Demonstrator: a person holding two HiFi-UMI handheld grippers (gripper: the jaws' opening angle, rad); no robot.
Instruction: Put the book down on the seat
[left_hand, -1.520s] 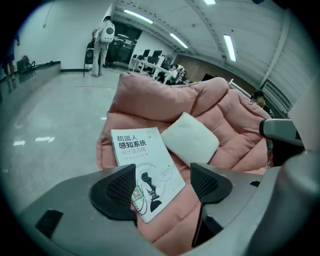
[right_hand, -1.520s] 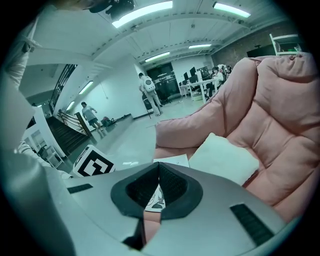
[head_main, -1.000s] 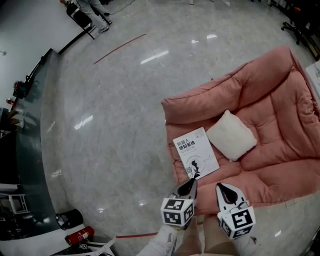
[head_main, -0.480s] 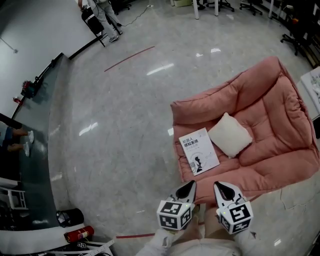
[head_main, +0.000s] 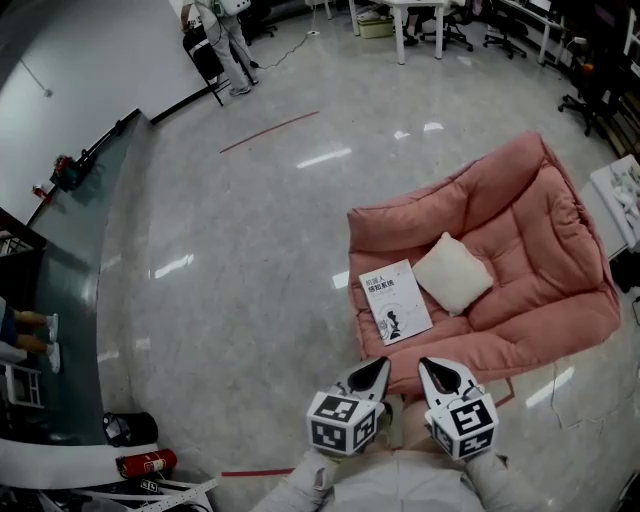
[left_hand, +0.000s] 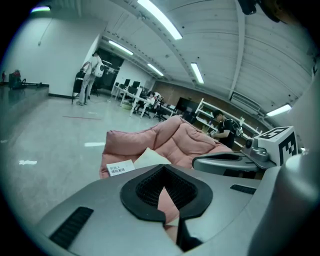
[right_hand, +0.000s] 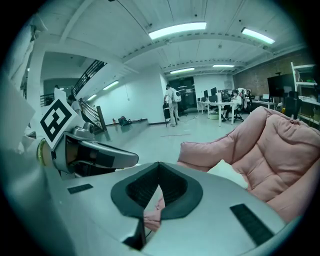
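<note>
A white book (head_main: 395, 302) with a dark figure on its cover lies flat on the front left part of the pink padded seat (head_main: 520, 215), beside a cream cushion (head_main: 452, 272). My left gripper (head_main: 383, 363) and right gripper (head_main: 422, 363) hover side by side short of the seat's near edge, clear of the book. Both are shut with nothing between the pads. In the left gripper view the book (left_hand: 120, 167) and cushion (left_hand: 150, 157) show beyond the shut left gripper (left_hand: 163, 171). The right gripper (right_hand: 159, 167) points at the seat (right_hand: 270, 145).
A polished stone floor surrounds the seat. A dark glass counter (head_main: 70, 290) runs along the left, with a red fire extinguisher (head_main: 140, 463) and a black round object (head_main: 130, 428) at its foot. A person (head_main: 225, 35) and office chairs (head_main: 590, 90) stand far off.
Both grippers have pulled back and up from the book's near edge. The book stays flat on the seat. The view now takes in more of the room.
</note>
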